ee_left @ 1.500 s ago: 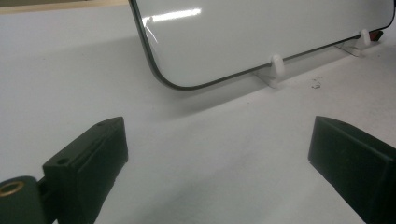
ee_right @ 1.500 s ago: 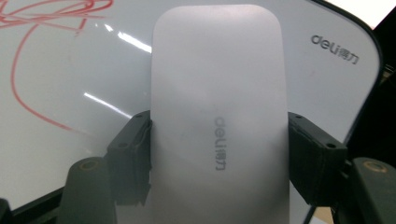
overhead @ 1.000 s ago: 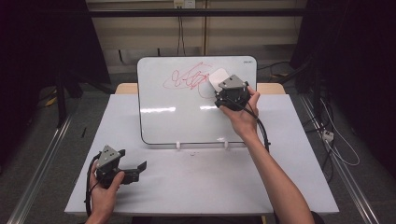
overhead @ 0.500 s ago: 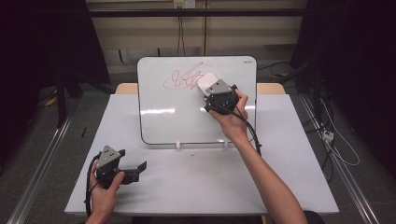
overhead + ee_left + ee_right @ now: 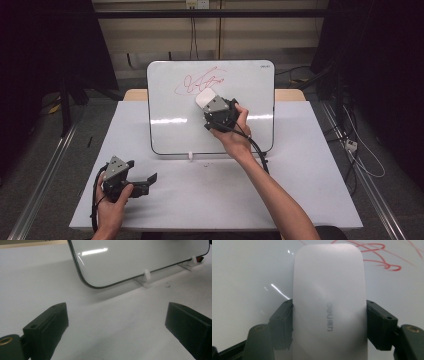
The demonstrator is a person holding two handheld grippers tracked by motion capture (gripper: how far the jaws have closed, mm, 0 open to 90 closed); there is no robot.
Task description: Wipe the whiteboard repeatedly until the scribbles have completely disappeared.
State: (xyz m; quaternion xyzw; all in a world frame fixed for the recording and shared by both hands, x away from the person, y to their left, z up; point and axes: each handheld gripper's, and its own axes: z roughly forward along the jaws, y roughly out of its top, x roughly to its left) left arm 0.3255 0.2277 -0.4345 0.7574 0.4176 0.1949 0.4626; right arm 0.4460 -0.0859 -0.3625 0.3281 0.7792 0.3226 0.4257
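Note:
A white board [image 5: 170,107] leans upright on two small white feet at the back of the table, with a red scribble [image 5: 200,81] near its top. My right gripper [image 5: 209,107] is shut on a white eraser [image 5: 205,97], which lies against the board just below the scribble. In the right gripper view the white eraser [image 5: 329,302] is pinched between both black jaws in front of the board, and the red scribble [image 5: 374,252] sits just above it. My left gripper [image 5: 145,182] rests open on the table at the front left, its jaws [image 5: 117,325] wide apart with nothing between them.
The grey-white table [image 5: 300,175] carries the board; a wooden edge [image 5: 290,94] shows behind it. A white foot [image 5: 147,275] of the board stands ahead of the left gripper. Metal rails and cables run along the floor on both sides.
My right gripper has carried the eraser leftward and a little down across the board, from beside the scribble's right end to just below its middle. The left gripper has stayed still.

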